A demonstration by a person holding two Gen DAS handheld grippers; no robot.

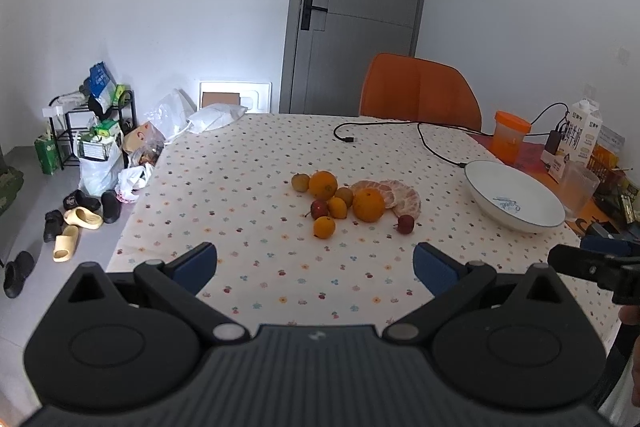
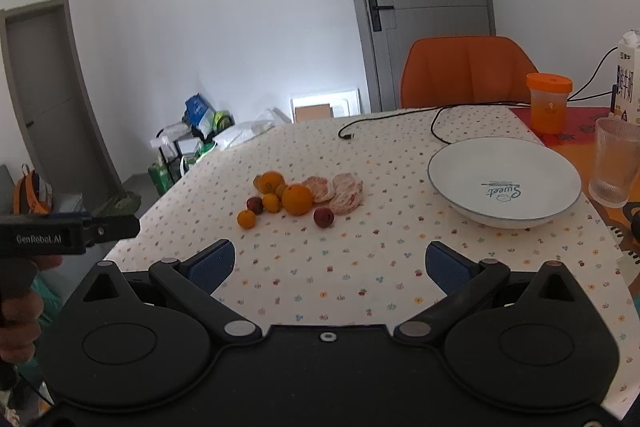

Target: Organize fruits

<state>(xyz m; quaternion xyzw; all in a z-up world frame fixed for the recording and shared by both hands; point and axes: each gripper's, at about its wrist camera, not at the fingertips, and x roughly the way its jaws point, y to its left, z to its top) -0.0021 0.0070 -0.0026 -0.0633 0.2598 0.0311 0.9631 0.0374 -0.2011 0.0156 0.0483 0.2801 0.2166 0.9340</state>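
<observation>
A cluster of fruit lies mid-table: two large oranges (image 1: 368, 205) (image 2: 297, 199), several small orange fruits (image 1: 324, 227), two small red fruits (image 1: 405, 223) (image 2: 323, 217) and peeled citrus pieces (image 1: 404, 197) (image 2: 347, 193). A white bowl (image 1: 540, 211) (image 2: 452, 167) stands empty to the right of them. My left gripper (image 1: 316, 267) is open, held short of the fruit with nothing between its fingers. My right gripper (image 2: 330, 267) is also open, near the table's front edge, in front of the fruit and bowl. Each gripper shows at the edge of the other's view.
A black cable (image 1: 424, 143) runs across the far table. An orange chair (image 1: 420, 91) stands behind. An orange-lidded jar (image 2: 548, 103), a ribbed glass (image 2: 614, 163) and a milk carton (image 1: 582, 131) sit at the right. Bags, shoes and a rack (image 1: 92, 131) clutter the floor on the left.
</observation>
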